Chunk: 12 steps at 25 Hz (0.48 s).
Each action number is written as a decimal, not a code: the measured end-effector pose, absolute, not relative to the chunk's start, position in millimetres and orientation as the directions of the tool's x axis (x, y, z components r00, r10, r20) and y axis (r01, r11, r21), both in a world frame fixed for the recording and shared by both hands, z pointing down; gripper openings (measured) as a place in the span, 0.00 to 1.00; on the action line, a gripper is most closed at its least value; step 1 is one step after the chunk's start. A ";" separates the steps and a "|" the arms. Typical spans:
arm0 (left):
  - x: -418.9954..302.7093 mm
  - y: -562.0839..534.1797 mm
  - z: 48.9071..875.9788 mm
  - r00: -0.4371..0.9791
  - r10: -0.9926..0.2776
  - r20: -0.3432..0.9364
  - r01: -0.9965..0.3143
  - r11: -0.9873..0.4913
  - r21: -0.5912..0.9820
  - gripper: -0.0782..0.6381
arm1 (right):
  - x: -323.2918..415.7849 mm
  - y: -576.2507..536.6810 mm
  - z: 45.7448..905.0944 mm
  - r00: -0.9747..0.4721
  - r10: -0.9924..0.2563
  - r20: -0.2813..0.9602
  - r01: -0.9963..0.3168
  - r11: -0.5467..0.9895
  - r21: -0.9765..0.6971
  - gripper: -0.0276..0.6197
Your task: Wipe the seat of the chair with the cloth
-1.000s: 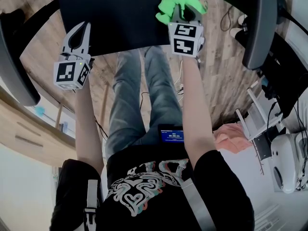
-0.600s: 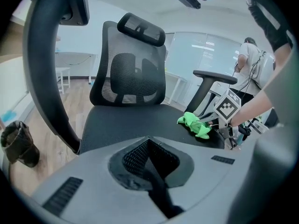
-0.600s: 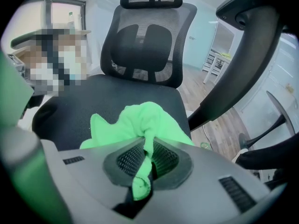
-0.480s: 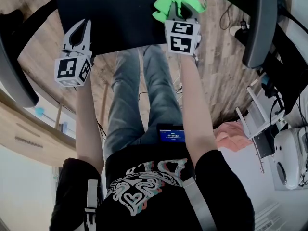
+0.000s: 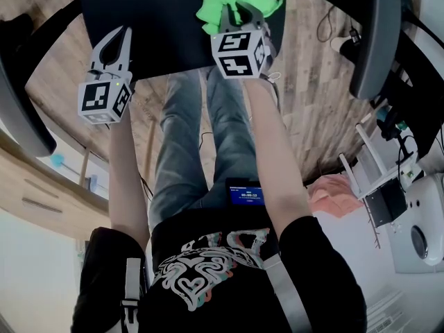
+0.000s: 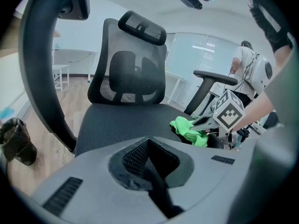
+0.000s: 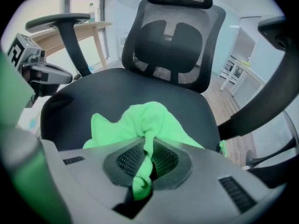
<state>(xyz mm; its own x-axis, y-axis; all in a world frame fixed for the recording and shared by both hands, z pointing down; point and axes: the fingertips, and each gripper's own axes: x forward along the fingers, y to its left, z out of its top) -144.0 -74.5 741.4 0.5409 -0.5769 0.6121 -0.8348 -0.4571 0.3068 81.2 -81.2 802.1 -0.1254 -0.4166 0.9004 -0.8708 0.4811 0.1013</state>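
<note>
Right tongs (image 7: pixel 144 169) are clenched on one fold of the green microfibre cloth (image 7: pixel 140 120). The rest of the cloth bunches out ahead of the tips and lies on the chair seat (image 7: pixel 107 87), front part, right of centre. Pinching a single fold leaves the loose bulk free as the wiping face, I'd say. Left tongs (image 6: pixel 148 146) are closed on nothing, held just off the seat's front-left corner (probably parked clear of the wipe path). Backrest (image 7: pixel 177 45) and armrest (image 5: pixel 378 33) box the seat in, so strokes have to run between them. Reads as mid-wipe; how much of the seat is already covered can't be told.
</note>
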 end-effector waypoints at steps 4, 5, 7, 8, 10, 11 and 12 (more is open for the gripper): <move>-142.2 -75.7 740.5 0.544 -0.574 0.612 -0.833 -0.460 0.309 0.11 | 48.0 -76.0 807.7 -0.187 -0.401 0.897 -0.834 0.547 0.071 0.11; -142.6 -76.0 740.1 0.544 -0.576 0.611 -0.833 -0.459 0.309 0.11 | 40.2 -74.4 808.2 -0.199 -0.396 0.897 -0.826 0.561 0.064 0.11; -144.1 -77.0 739.5 0.540 -0.581 0.609 -0.836 -0.454 0.308 0.11 | 25.9 -71.7 809.0 -0.219 -0.382 0.898 -0.806 0.590 0.054 0.11; -144.4 -77.3 739.7 0.539 -0.582 0.610 -0.837 -0.452 0.308 0.11 | 19.9 -70.3 809.2 -0.228 -0.376 0.898 -0.795 0.604 0.051 0.11; -143.5 -77.1 740.7 0.539 -0.579 0.612 -0.837 -0.453 0.309 0.11 | 9.4 -66.6 809.2 -0.247 -0.363 0.898 -0.776 0.629 0.040 0.11; -142.9 -76.9 741.1 0.540 -0.578 0.612 -0.836 -0.453 0.309 0.11 | 4.0 -64.4 809.0 -0.260 -0.356 0.898 -0.768 0.640 0.032 0.11; -142.6 -76.9 741.4 0.540 -0.579 0.611 -0.836 -0.453 0.309 0.11 | -2.2 -61.9 808.8 -0.275 -0.348 0.896 -0.759 0.651 0.021 0.11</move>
